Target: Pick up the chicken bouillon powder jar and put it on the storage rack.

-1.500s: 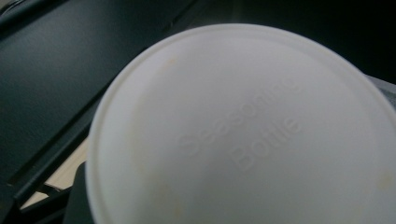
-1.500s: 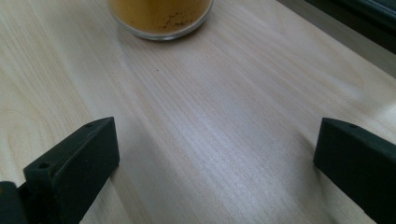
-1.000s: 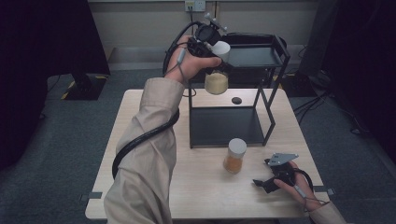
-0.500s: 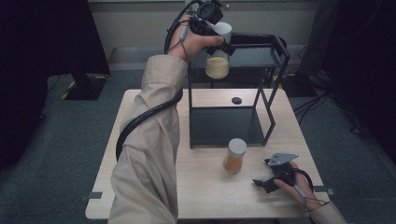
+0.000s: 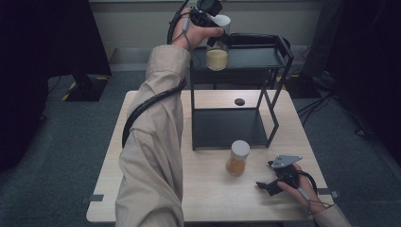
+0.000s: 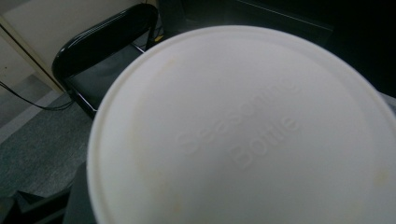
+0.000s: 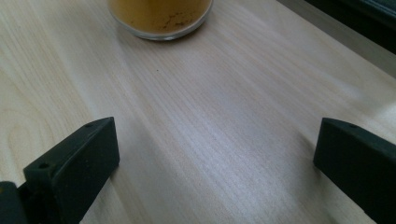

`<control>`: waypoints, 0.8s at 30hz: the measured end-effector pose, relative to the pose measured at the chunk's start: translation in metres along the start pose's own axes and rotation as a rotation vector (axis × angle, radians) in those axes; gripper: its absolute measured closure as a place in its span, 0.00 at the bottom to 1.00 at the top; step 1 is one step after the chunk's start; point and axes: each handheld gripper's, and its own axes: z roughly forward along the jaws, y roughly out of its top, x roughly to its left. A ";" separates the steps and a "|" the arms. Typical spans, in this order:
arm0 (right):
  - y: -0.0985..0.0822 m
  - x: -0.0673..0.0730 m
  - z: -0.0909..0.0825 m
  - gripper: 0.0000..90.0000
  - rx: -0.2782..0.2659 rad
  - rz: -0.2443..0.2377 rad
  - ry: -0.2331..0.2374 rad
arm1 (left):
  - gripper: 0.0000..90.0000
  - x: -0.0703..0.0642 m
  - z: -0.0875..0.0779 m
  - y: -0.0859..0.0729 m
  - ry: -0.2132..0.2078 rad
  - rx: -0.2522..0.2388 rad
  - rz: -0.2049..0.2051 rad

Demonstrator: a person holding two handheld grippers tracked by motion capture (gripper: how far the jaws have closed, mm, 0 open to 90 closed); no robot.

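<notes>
The left gripper [image 5: 213,24] has its jaws clenched on a white-lidded seasoning jar [image 5: 217,53] held over the black rack's top shelf [image 5: 255,56] — the right gripper [image 5: 276,182], jaws spread wide, rests on the wooden surface [image 5: 213,194] near a second jar [image 5: 237,158].

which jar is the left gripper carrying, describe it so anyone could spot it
Find the black two-tier rack at the table's far side. At its top shelf, the left gripper holds a clear jar with a white lid and pale yellow powder. The other jar, on the table, holds darker orange powder.
</notes>
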 end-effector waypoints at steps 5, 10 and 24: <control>0.000 0.000 0.000 0.00 0.000 0.000 0.000 | 0.39 0.006 0.003 0.000 0.018 0.006 -0.009; 0.000 0.000 0.000 0.00 0.000 0.000 0.000 | 0.39 0.011 0.008 -0.001 0.034 0.006 -0.024; 0.000 0.000 0.000 0.00 0.000 0.000 0.000 | 0.39 0.013 0.012 -0.008 0.031 -0.030 -0.023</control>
